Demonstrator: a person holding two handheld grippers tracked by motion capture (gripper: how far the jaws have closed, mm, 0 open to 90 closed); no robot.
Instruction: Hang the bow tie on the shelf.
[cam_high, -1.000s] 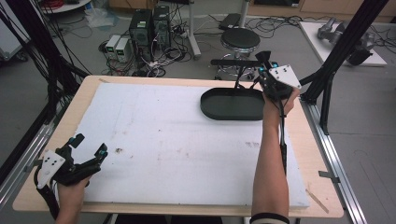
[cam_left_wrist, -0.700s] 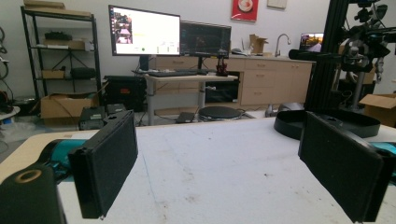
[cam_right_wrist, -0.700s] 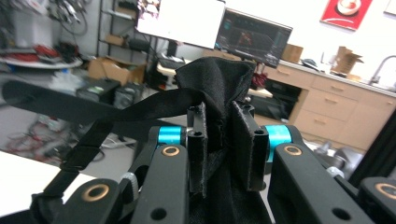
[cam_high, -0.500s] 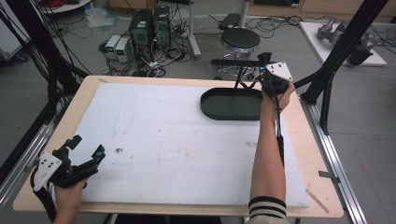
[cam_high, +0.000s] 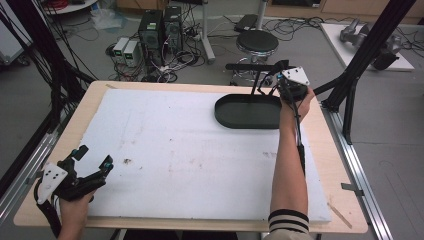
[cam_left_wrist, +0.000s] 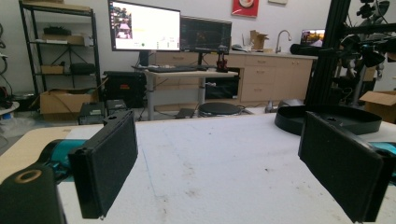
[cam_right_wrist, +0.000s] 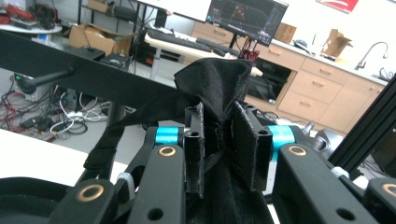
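Now | right gripper (cam_right_wrist: 218, 144) pinching black cloth (cam_right_wrist: 219, 84) | left gripper (cam_left_wrist: 233, 163) agape

The shallow black oval tray (cam_high: 247, 112) sits at the far right of the white foam-covered table (cam_high: 175, 150); left and nearward of the tray the foam lies bare.

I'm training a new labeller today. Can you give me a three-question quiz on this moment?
1. True or false: the left gripper holds the black cloth.
2. Where is the black tray? A) near left corner B) far right part of the white mat C) on the floor
3. Fill in: the right gripper is shut on the ____.

Key: 1 false, its jaws stand wide apart with nothing between them. 2 B. 3 black cloth.
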